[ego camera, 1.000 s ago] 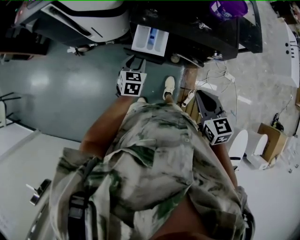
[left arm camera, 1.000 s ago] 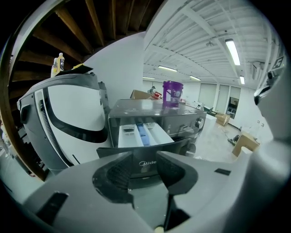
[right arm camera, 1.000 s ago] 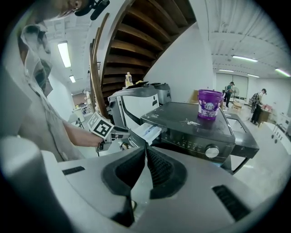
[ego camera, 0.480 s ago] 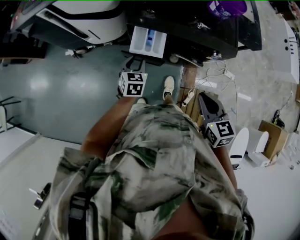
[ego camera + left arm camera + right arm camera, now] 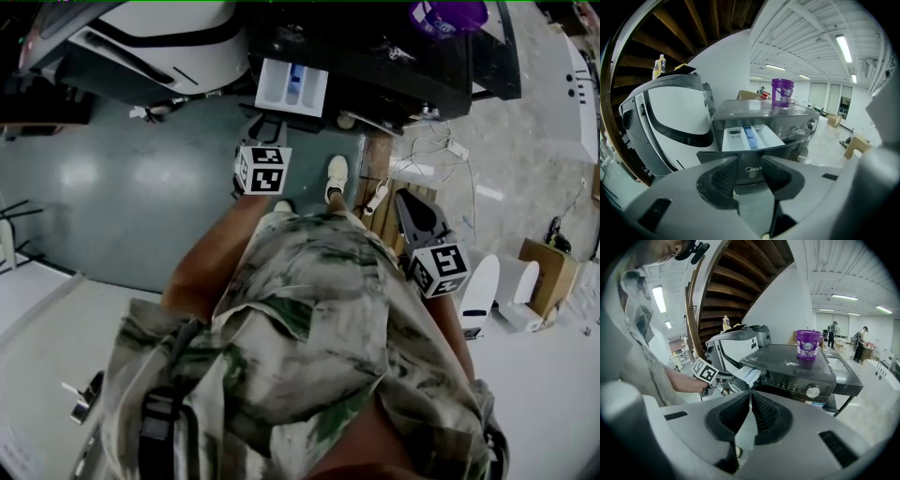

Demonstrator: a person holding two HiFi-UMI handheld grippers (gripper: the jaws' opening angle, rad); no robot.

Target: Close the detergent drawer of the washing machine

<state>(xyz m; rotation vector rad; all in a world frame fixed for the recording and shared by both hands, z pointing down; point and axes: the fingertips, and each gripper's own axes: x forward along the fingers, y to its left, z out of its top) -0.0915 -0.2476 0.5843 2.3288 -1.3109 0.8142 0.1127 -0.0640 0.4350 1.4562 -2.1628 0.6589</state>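
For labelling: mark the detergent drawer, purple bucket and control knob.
detergent drawer (image 5: 750, 137), left gripper view, blue compartment
purple bucket (image 5: 807, 347), right gripper view, label
control knob (image 5: 813, 391), right gripper view, face

We're in a big open test hall, more workshop than home: a dark washing machine (image 5: 797, 366) standing free on bare floor, a wooden staircase (image 5: 740, 268) overhead, ceiling strip lights (image 5: 843, 47), and a cardboard box (image 5: 539, 267) and loose cables (image 5: 441, 150) lying about.
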